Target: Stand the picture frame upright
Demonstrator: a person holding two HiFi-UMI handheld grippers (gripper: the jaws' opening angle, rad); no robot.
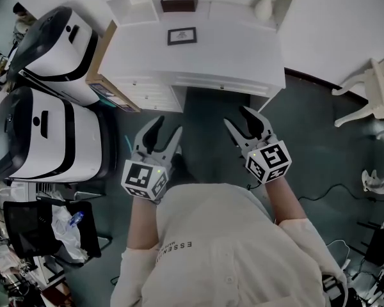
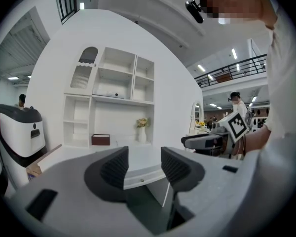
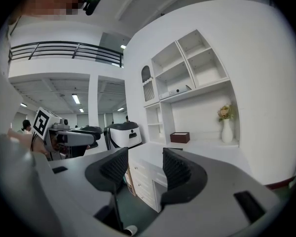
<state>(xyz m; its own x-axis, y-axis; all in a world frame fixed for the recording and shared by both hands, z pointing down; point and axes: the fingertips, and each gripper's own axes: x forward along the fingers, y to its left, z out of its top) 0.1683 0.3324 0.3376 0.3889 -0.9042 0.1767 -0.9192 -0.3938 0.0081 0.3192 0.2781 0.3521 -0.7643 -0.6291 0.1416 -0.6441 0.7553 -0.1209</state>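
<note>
Starting at the bottom of the head view, saw a white shirt (image 1: 217,248) and two bare forearms stretched up the frame. Found the left gripper (image 1: 168,128) left of centre and the right gripper (image 1: 238,117) just right of centre, both over dark floor (image 1: 205,146), well apart from each other and short of the desk's front edge. Read both pairs of jaws as standing apart and empty, with only floor and desk front visible through each gap in the gripper views. Noted two white-and-black machines (image 1: 48,133) along the left edge. Noted beyond the grippers a white desk (image 1: 237,56) spanning the upper centre. Spotted the picture frame (image 1: 182,36) lying flat, face up, on the desktop in the upper middle, touched by neither gripper. Made out farther back a brown box (image 1: 179,0) at the top centre and a white vase (image 1: 264,6) with flowers to its right.
</note>
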